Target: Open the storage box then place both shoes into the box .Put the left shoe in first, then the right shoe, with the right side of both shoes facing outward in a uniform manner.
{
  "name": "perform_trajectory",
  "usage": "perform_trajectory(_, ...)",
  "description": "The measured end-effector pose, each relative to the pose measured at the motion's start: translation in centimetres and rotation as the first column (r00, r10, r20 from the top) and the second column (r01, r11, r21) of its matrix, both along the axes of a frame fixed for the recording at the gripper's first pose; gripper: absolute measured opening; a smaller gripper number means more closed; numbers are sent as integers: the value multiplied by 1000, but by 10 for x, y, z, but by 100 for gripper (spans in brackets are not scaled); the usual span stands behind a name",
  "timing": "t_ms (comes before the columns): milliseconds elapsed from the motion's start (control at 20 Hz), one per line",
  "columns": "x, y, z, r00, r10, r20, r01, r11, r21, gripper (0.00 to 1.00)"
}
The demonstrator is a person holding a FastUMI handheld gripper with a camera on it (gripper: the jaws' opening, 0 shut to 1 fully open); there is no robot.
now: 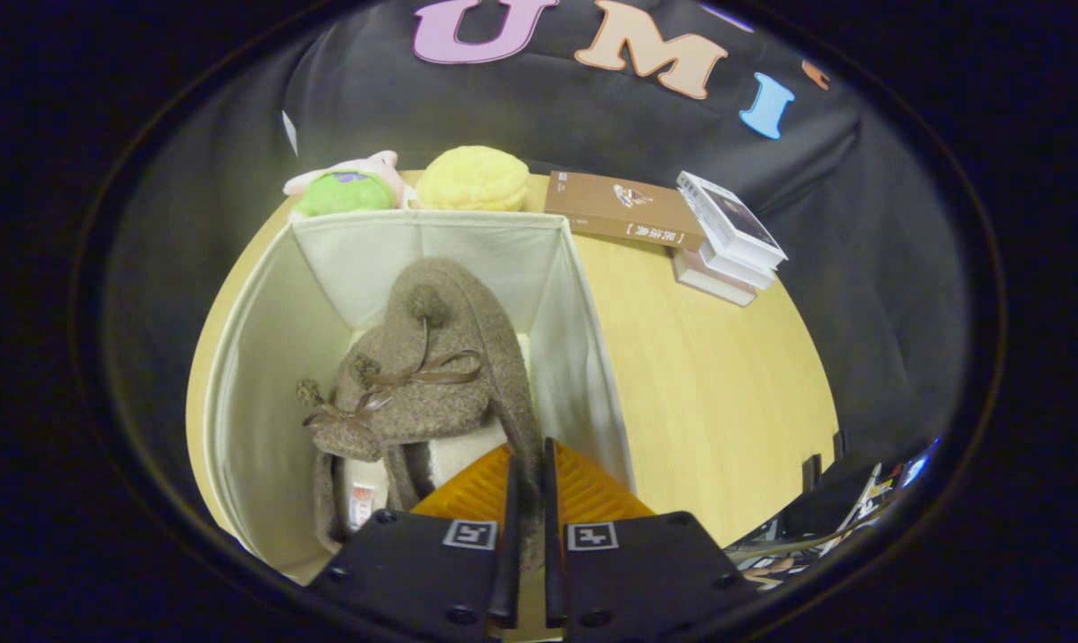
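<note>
An open cream fabric storage box stands on the wooden table. Two brown woolly shoes with pom-poms and ribbon bows lie inside it, side by side. The nearer-left shoe shows a white label by its opening. The other shoe points its toe at the box's far wall, and its rim runs back to my fingers. My gripper is over the box's near right corner, shut on that thin rim, which sits pinched between the two fingers.
Behind the box sit a green and pink plush toy and a yellow plush. A brown book and a stack of books lie at the table's far right. Clutter lies past the table's near right edge.
</note>
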State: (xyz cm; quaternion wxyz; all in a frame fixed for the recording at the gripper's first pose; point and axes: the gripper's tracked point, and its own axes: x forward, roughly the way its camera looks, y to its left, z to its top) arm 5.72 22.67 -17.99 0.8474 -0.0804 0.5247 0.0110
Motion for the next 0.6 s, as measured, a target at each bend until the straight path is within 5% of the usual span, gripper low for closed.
perform_trajectory(400,6,29,48,991,-3,134,-30,971,239,59)
perform_trajectory(600,29,38,111,936,-58,348,-86,918,386,83)
